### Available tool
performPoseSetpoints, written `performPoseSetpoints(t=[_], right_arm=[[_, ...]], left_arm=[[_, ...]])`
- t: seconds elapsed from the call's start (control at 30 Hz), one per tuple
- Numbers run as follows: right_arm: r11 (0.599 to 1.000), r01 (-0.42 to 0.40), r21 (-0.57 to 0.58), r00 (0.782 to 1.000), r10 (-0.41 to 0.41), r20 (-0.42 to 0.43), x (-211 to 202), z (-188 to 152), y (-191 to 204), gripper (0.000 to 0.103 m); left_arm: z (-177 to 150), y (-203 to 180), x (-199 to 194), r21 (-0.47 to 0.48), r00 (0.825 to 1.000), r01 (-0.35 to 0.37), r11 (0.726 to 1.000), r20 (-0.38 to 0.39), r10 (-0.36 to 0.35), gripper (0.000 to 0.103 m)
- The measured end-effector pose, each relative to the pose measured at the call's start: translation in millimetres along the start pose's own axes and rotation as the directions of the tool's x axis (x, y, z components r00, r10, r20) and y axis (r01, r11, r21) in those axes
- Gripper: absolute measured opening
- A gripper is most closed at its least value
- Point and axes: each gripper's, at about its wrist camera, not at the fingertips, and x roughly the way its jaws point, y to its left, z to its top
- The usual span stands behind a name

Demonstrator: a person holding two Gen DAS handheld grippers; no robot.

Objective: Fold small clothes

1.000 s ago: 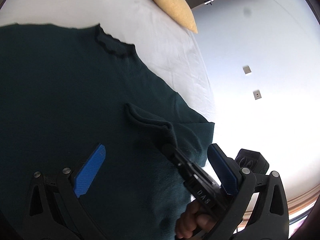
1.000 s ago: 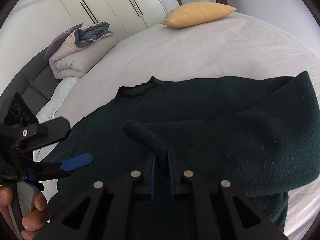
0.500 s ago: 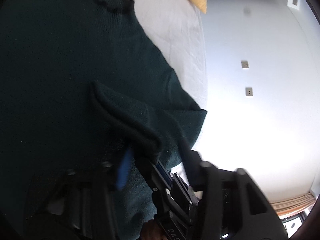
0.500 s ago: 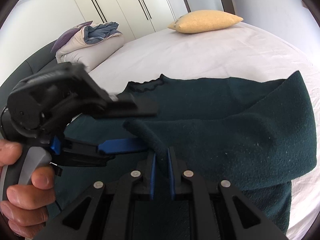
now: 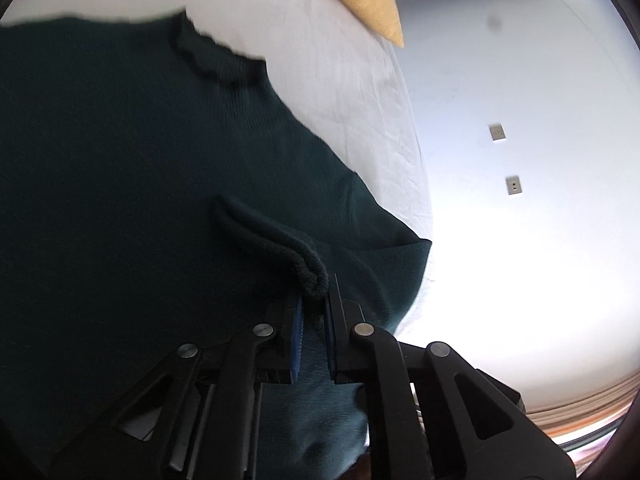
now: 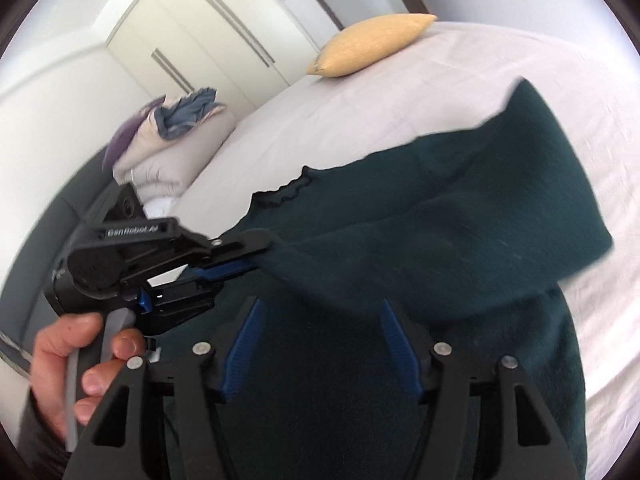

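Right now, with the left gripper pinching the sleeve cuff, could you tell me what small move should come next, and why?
Probably carry the cuff across the sweater body with the left gripper. It alone holds the fabric; the right gripper is open above the sweater, and the sleeve is not yet flat.

White-sheeted bed [image 6: 420, 92] carries it all. A dark green sweater [image 6: 400, 280] sprawls across the near side, a yellow pillow [image 6: 368, 44] sits at the far edge, and a folded pile of bedding [image 6: 176, 148] rests well apart, over left.
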Motion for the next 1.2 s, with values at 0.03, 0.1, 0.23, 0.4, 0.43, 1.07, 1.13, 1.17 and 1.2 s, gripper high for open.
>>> performPoseSetpoints(t=[0.03, 0.1, 0.23, 0.4, 0.43, 1.07, 1.13, 1.17, 1.2], right_arm=[[0.999, -0.009, 0.038, 1.0, 0.009, -0.001, -4, -1, -8, 0.066], [0.99, -0.035, 0.137, 0.999, 0.035, -0.004, -12, -5, -31, 0.067], [0.913, -0.123, 0.389, 0.991, 0.135, -0.002, -10, -9, -76, 0.072], [0.813, -0.266, 0.518, 0.962, 0.258, 0.089, -4, 3, -89, 0.081], [0.793, -0.289, 0.536, 0.955, 0.276, 0.106, 0, 7, -91, 0.081], [0.61, -0.41, 0.678, 0.903, 0.379, 0.205, 32, 29, -107, 0.084], [0.61, -0.409, 0.679, 0.905, 0.368, 0.214, 35, 34, -109, 0.084], [0.607, -0.407, 0.682, 0.906, 0.365, 0.216, 37, 35, -111, 0.084], [0.599, -0.407, 0.689, 0.906, 0.363, 0.22, 38, 36, -114, 0.084]], left_arm=[[-2, -2, -12, 0.017, 1.0, -0.014, 1.0, 0.022, 0.014, 0.008], [0, 0, -35, 0.039, 0.997, -0.035, 0.999, 0.071, 0.033, 0.008], [8, 5, -80, 0.05, 0.982, -0.045, 0.998, 0.187, 0.035, 0.008], [18, 20, -121, 0.04, 0.961, -0.045, 0.998, 0.276, 0.032, 0.008], [19, 24, -126, 0.031, 0.957, -0.046, 0.998, 0.289, 0.035, 0.008], [27, 95, -129, -0.062, 0.937, -0.103, 0.993, 0.329, 0.117, 0.008], [25, 93, -120, -0.061, 0.942, -0.104, 0.993, 0.315, 0.118, 0.008], [24, 94, -115, -0.063, 0.943, -0.103, 0.993, 0.31, 0.117, 0.008], [25, 95, -111, -0.065, 0.945, -0.099, 0.993, 0.307, 0.114, 0.008]])
